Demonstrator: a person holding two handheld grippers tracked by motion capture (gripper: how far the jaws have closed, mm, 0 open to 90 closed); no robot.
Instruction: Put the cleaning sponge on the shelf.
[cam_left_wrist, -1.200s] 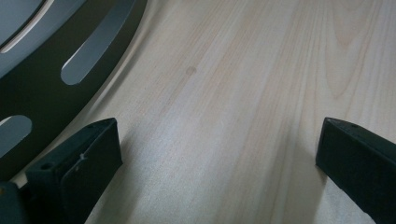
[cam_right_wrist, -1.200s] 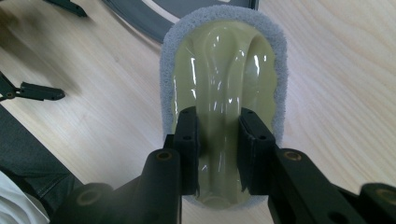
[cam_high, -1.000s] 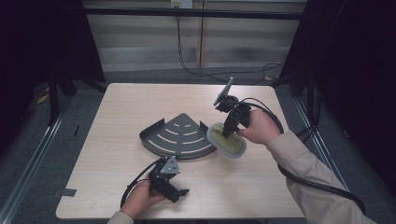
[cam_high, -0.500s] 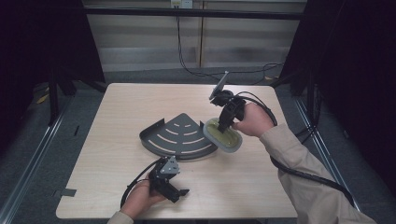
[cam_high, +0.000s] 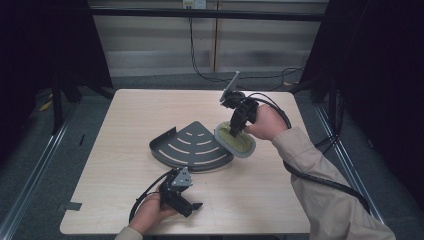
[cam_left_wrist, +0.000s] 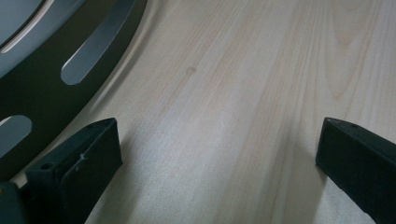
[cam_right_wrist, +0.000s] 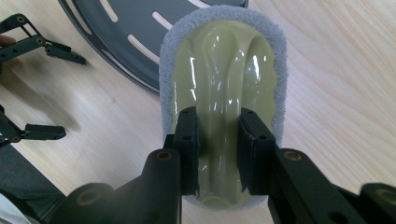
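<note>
Two things had changed over the last second: my right gripper (cam_high: 236, 131) had carried the scrubbing pad (cam_high: 235, 140), a grey sponge with an olive plastic grip, slightly farther across the table and toward the left, and the pad had come in over the right corner of the dark slotted corner shelf (cam_high: 192, 148). In the right gripper view the jaws were clamped on the pad's raised olive ridge (cam_right_wrist: 219, 102), and the sponge's far end overlapped the shelf's curved rim (cam_right_wrist: 140, 60). Whether the sponge already pressed on the metal I could not tell; it may have hung just above. My left gripper (cam_high: 192, 205) had kept still at the near edge of the table (cam_high: 280, 200), jaws wide apart with nothing between them, the shelf's rim (cam_left_wrist: 46, 74) just to its left. I judged that scrubbing was about to begin, with the shelf unsteadied.
</note>
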